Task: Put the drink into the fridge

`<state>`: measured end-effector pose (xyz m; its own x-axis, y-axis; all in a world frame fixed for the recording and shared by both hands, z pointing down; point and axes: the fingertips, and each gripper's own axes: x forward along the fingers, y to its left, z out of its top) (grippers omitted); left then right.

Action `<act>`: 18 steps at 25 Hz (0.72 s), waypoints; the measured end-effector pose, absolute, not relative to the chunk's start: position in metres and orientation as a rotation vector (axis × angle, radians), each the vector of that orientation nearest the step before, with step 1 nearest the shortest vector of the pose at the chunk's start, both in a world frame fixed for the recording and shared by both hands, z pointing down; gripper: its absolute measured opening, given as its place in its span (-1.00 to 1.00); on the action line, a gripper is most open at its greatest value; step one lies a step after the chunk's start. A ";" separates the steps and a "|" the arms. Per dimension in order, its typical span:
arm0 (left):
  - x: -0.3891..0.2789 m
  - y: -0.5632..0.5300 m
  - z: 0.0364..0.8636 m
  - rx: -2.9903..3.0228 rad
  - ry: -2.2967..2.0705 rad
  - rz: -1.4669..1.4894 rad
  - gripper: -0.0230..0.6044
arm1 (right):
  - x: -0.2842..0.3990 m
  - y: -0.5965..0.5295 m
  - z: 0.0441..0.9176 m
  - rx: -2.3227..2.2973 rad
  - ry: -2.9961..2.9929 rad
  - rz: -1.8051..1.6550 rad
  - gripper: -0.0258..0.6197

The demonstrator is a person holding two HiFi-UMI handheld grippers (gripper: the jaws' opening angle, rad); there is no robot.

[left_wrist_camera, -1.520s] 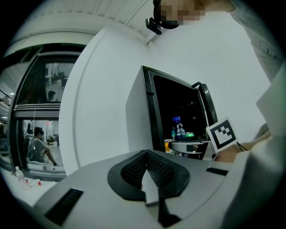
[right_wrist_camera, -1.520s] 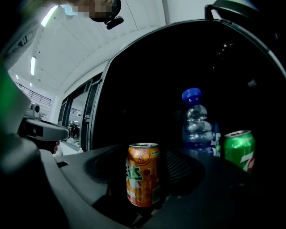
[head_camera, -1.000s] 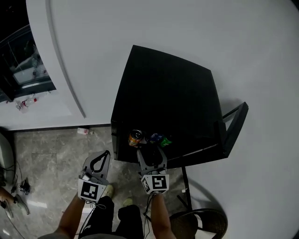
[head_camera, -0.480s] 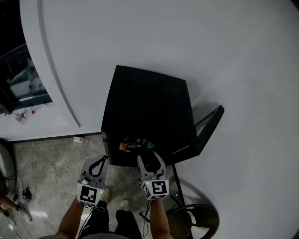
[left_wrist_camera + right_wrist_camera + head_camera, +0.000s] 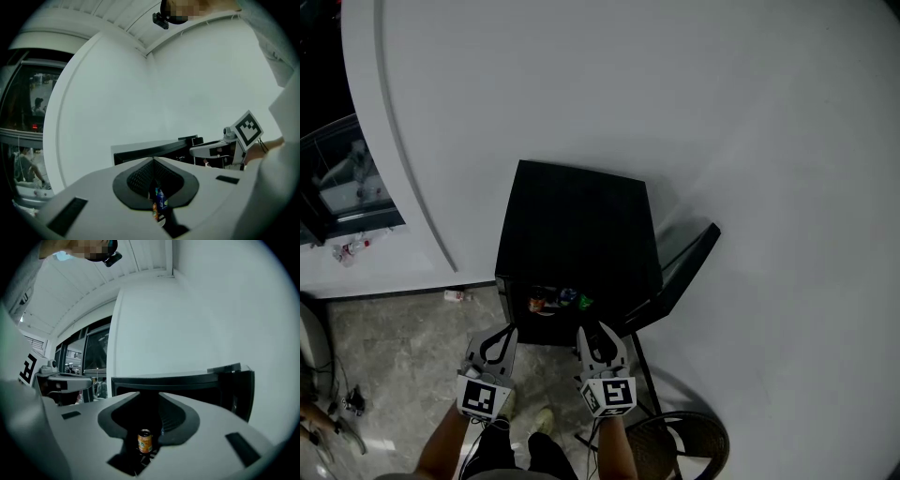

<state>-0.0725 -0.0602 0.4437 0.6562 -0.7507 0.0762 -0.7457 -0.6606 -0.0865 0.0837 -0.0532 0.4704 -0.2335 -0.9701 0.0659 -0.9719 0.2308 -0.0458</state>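
A black mini fridge [image 5: 572, 234] stands against the white wall with its door [image 5: 684, 267] swung open to the right. On its shelf I see an orange can [image 5: 537, 303], a blue bottle [image 5: 567, 296] and a green drink [image 5: 584, 302]. Both grippers hover in front of the opening, apart from it. My left gripper [image 5: 494, 345] is shut and empty; through its slit show the blue bottle [image 5: 161, 199] and orange can [image 5: 154, 212]. My right gripper [image 5: 598, 342] has just been closing, with nothing between its jaws; the orange can [image 5: 145, 441] shows far beyond the gap.
A dark round chair [image 5: 689, 441] stands at the bottom right, close to the open door. The floor [image 5: 394, 356] is grey stone, with a small bottle [image 5: 452, 295] lying by the wall. A dark window [image 5: 342, 178] is at the left. The person's feet [image 5: 542, 419] are below the grippers.
Both grippers have drawn back from the fridge opening and risen, so the fridge looks smaller and farther. The right jaws have narrowed. The drinks stay on the shelf.
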 end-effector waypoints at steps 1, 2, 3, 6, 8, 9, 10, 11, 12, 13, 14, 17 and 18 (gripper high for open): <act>-0.070 -0.058 0.440 -2.819 1.266 -0.164 -0.91 | 0.083 -0.050 0.466 1.931 -2.443 0.114 -0.52; -0.068 -0.056 0.437 -2.825 1.260 -0.165 -0.91 | 0.083 -0.047 0.461 1.931 -2.443 0.109 -0.52; -0.066 -0.054 0.434 -2.831 1.255 -0.164 -0.91 | 0.082 -0.043 0.456 1.931 -2.445 0.103 -0.52; -0.061 -0.046 0.422 -2.830 1.232 -0.157 -0.91 | 0.080 -0.034 0.440 1.935 -2.452 0.079 -0.55; -0.059 -0.040 0.414 -2.827 1.223 -0.153 -0.91 | 0.079 -0.027 0.431 1.946 -2.449 0.070 -0.60; -0.058 -0.037 0.411 -2.828 1.223 -0.150 -0.91 | 0.080 -0.023 0.428 1.954 -2.445 0.068 -0.64; -0.058 -0.034 0.408 -2.830 1.227 -0.149 -0.91 | 0.080 -0.019 0.425 1.962 -2.442 0.070 -0.65; -0.058 -0.030 0.406 -2.832 1.231 -0.150 -0.91 | 0.080 -0.014 0.423 1.971 -2.440 0.077 -0.65; -0.057 -0.027 0.404 -2.834 1.233 -0.152 -0.91 | 0.081 -0.009 0.421 1.980 -2.439 0.086 -0.66; -0.056 -0.023 0.402 -2.837 1.232 -0.150 -0.91 | 0.082 -0.005 0.419 1.990 -2.436 0.095 -0.66; -0.055 -0.018 0.400 -2.839 1.229 -0.147 -0.91 | 0.084 -0.001 0.417 1.999 -2.430 0.100 -0.67; -0.053 -0.004 0.396 -2.842 1.225 -0.145 -0.91 | 0.085 0.014 0.410 2.004 -2.419 0.089 -0.69; -0.054 0.000 0.394 -2.841 1.225 -0.146 -0.91 | 0.084 0.018 0.407 1.999 -2.420 0.081 -0.69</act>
<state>-0.0535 -0.0002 0.3939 0.6827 -0.7275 0.0690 -0.7233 -0.6861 -0.0782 0.0840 0.0183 0.4068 -0.1896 -0.9813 0.0340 -0.9814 0.1883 -0.0385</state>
